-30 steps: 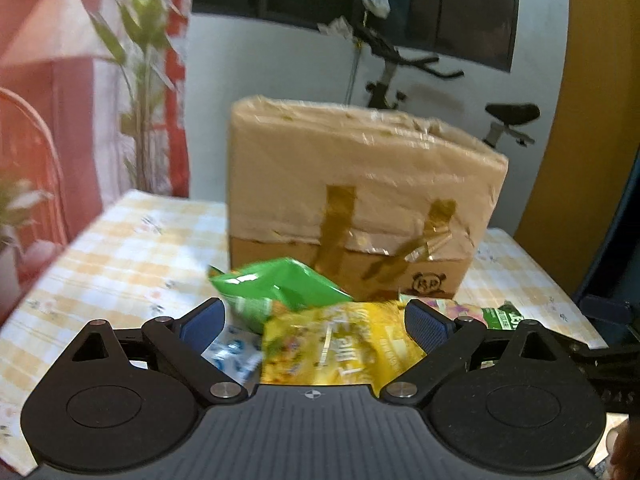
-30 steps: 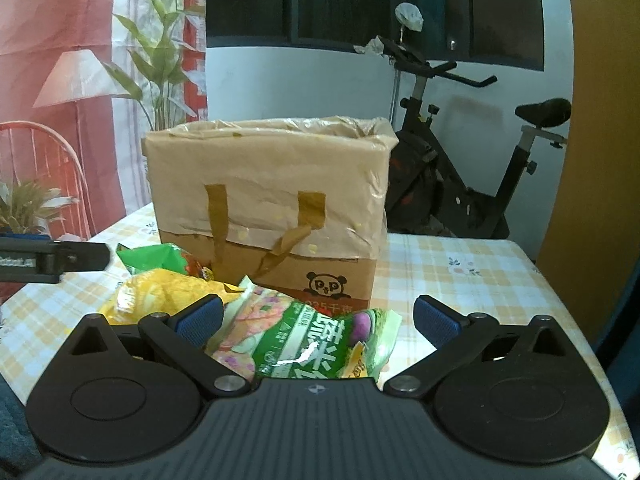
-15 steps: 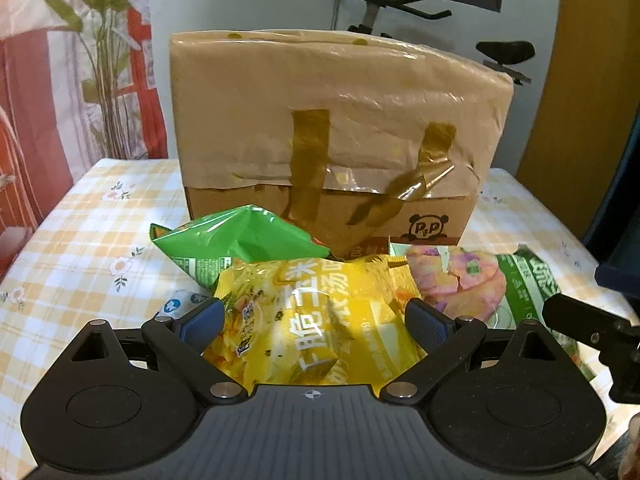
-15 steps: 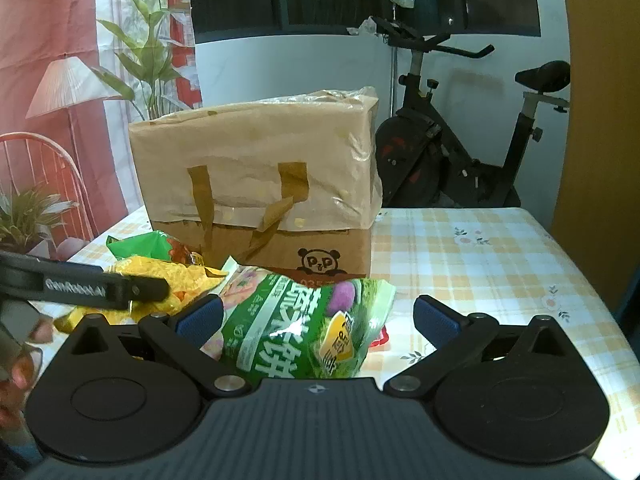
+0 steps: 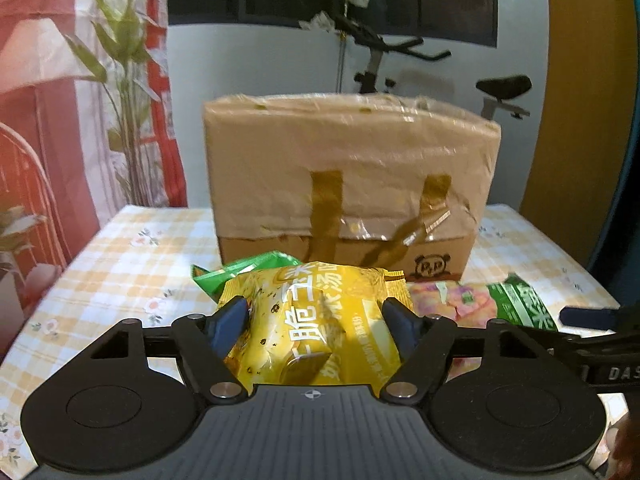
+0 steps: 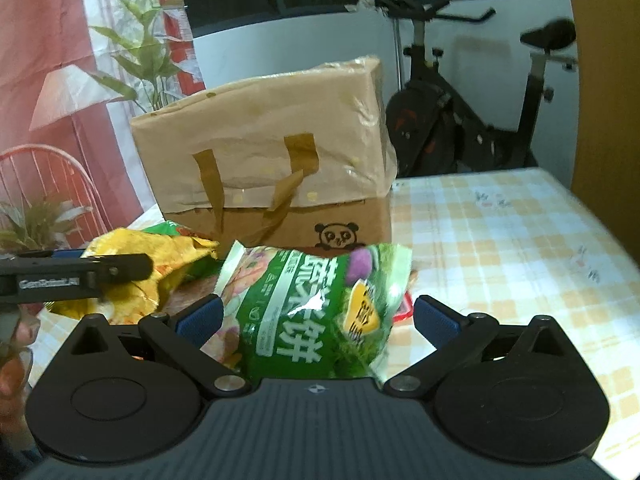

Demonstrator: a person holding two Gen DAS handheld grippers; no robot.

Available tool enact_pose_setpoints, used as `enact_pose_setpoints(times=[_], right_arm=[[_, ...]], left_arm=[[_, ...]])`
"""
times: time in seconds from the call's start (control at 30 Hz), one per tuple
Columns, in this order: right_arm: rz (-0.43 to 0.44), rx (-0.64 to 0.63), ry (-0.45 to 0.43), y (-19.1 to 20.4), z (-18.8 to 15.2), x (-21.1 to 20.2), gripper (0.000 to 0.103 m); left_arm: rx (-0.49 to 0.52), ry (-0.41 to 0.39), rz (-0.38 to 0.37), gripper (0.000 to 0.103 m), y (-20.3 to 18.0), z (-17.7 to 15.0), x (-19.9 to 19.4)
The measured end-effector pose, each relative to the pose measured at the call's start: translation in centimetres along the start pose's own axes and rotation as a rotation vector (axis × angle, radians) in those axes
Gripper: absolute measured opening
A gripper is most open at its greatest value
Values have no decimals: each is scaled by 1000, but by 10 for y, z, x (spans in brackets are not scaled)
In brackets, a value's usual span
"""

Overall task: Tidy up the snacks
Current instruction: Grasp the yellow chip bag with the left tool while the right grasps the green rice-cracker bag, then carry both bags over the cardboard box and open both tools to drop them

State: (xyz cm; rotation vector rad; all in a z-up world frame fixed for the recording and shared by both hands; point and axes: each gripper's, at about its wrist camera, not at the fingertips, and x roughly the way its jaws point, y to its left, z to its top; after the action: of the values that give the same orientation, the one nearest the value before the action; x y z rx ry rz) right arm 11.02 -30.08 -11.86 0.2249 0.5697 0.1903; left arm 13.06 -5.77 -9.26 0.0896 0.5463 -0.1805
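Two hand-held grippers in play. Left hand-held gripper (image 5: pixel 314 316) had both blue pads pressed into the sides of one yellow bag (image 5: pixel 316 320), clamped on it; the bag looked held up off the worktop (image 5: pixel 120 248), its foil pinched in at each pad. Right hand-held gripper (image 6: pixel 316 316) stood with jaws apart around one green biscuit bag (image 6: pixel 316 316); the left pad (image 6: pixel 200 316) touched or nearly touched the bag's edge, the right pad (image 6: pixel 434 316) stood clear of it. Could not tell whether that bag rested on the worktop or was lifted. Snack bags counted: three for certain, namely the yellow bag, the green biscuit bag, and one plain green bag (image 5: pixel 244 270) lying behind the yellow one, just in front of the box. A scrap of red wrapper (image 6: pixel 404 306) showed beside the green biscuit bag, too little visible to name. One cardboard box (image 5: pixel 352 184) stood upright on the worktop behind the bags, its upper part wrapped in brown plastic held with two strips of tape, a panda mark on the lower front. Worktop covered with a yellow checked cloth. Beyond it: one exercise bike (image 6: pixel 472 120), one tall plant (image 5: pixel 116 80), one red chair (image 6: pixel 48 184).
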Motion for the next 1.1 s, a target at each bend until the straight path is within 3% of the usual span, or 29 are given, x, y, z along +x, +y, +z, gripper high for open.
enact_pose_setpoints(times=[0.17, 0.33, 0.57, 0.8, 1.1], right_arm=[[43, 58, 43, 0, 3, 16, 103], [0, 17, 81, 7, 3, 36, 103], [-56, -26, 51, 16, 0, 44, 103], [-36, -26, -13, 15, -8, 26, 87], [-38, 8, -68, 8, -5, 5, 86]], left_arm=[[-5, -39, 44, 76, 2, 2, -6], [-23, -65, 57, 76, 7, -1, -12], [-41, -75, 60, 75, 13, -4, -12], [-41, -99, 69, 75, 13, -6, -20], [-43, -120, 74, 75, 13, -5, -27]])
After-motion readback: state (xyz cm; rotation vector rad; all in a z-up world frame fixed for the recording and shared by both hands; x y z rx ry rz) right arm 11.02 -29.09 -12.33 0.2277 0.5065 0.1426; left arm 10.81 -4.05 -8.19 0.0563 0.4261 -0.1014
